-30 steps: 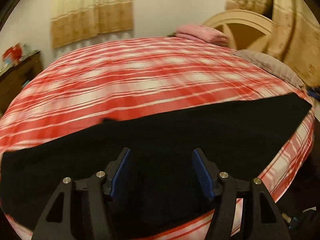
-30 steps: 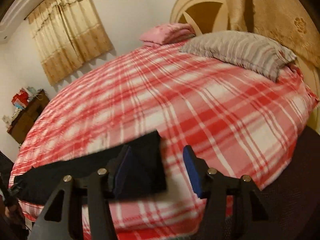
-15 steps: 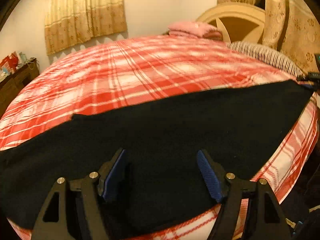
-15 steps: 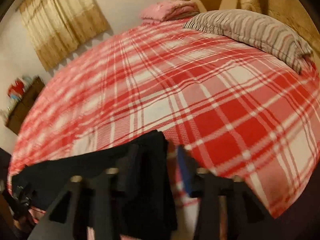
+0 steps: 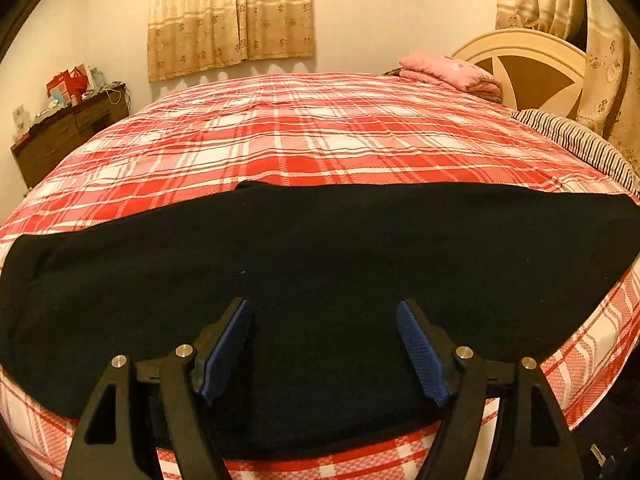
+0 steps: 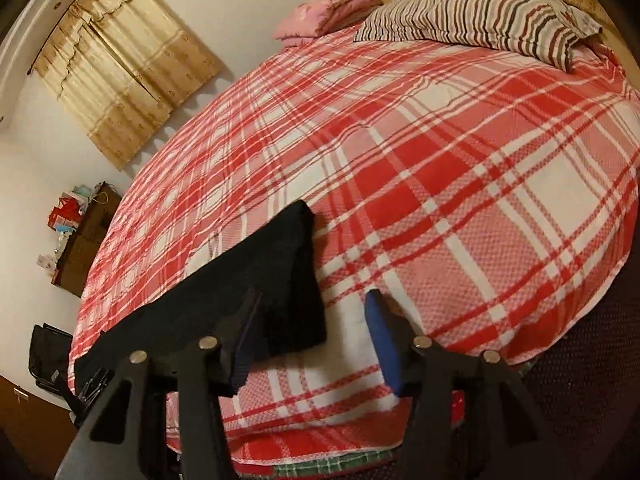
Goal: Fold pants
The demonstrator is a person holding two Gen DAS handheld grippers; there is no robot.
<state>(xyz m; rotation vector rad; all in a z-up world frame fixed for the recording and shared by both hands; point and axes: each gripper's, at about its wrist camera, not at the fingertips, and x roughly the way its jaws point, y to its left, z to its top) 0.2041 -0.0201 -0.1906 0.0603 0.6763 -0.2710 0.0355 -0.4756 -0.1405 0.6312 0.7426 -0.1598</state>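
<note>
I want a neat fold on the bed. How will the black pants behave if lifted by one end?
The black fabric pants lie flat, following the red plaid bedspread, so they are probably floppy and would sag. The cloth looks thick and matte, so it likely grips rather than slips.

Black pants [image 5: 320, 280] lie flat, stretched lengthwise along the plaid bed's near edge.

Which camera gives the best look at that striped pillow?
The right wrist view: the striped pillow shows whole, lying at the head of the bed. The left wrist view catches only its edge at the frame's right side.
</note>
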